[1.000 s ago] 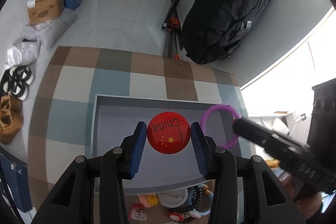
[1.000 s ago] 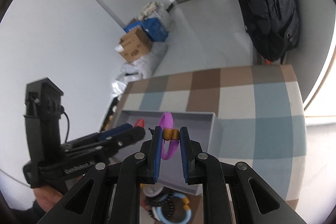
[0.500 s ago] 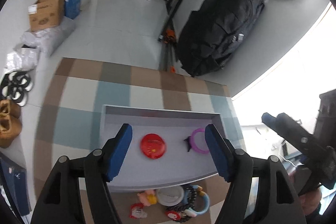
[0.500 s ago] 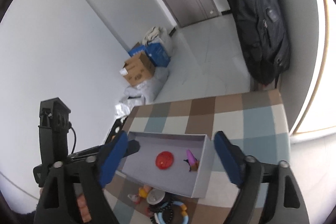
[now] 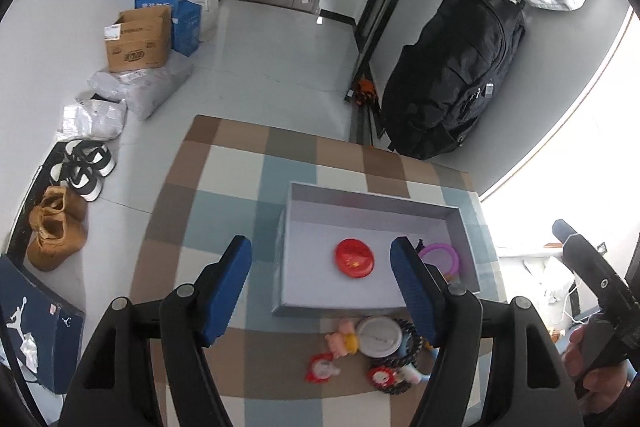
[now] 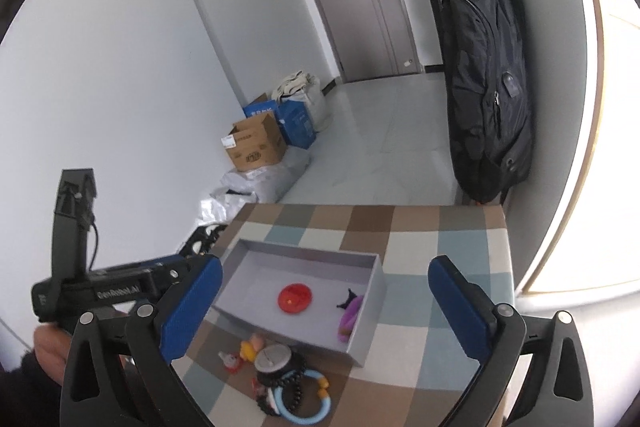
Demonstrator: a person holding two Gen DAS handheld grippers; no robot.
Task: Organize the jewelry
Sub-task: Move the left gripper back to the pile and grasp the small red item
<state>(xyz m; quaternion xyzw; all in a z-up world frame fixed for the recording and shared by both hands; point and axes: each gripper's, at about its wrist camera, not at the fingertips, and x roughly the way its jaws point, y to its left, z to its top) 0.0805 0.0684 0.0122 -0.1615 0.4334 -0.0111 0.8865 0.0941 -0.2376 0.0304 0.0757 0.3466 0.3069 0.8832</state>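
A grey open box (image 5: pixel 372 206) (image 6: pixel 362 341) sits on a checked tablecloth. Inside lie a red round badge (image 5: pixel 355 258) (image 6: pixel 295 298) and a purple bracelet (image 5: pixel 439 258) (image 6: pixel 349 317) at the box's right end. In front of the box lies a pile of jewelry (image 5: pixel 374 349) (image 6: pixel 280 375): a white round piece, black beads, a blue ring, small charms. My left gripper (image 5: pixel 322 291) is open and empty, raised above the box's near left. My right gripper (image 6: pixel 324 307) is open and empty, raised above the box.
The checked table (image 5: pixel 224 187) ends near the box on the right. On the floor beyond are a black backpack (image 5: pixel 452 75), cardboard boxes (image 5: pixel 136 37), plastic bags and shoes (image 5: pixel 80 167). The other gripper shows at each view's edge (image 5: pixel 592 283) (image 6: pixel 100 291).
Both grippers opened and let go of the red badge and the purple bracelet, which now lie in the box. Both grippers then pulled back and up from the box.
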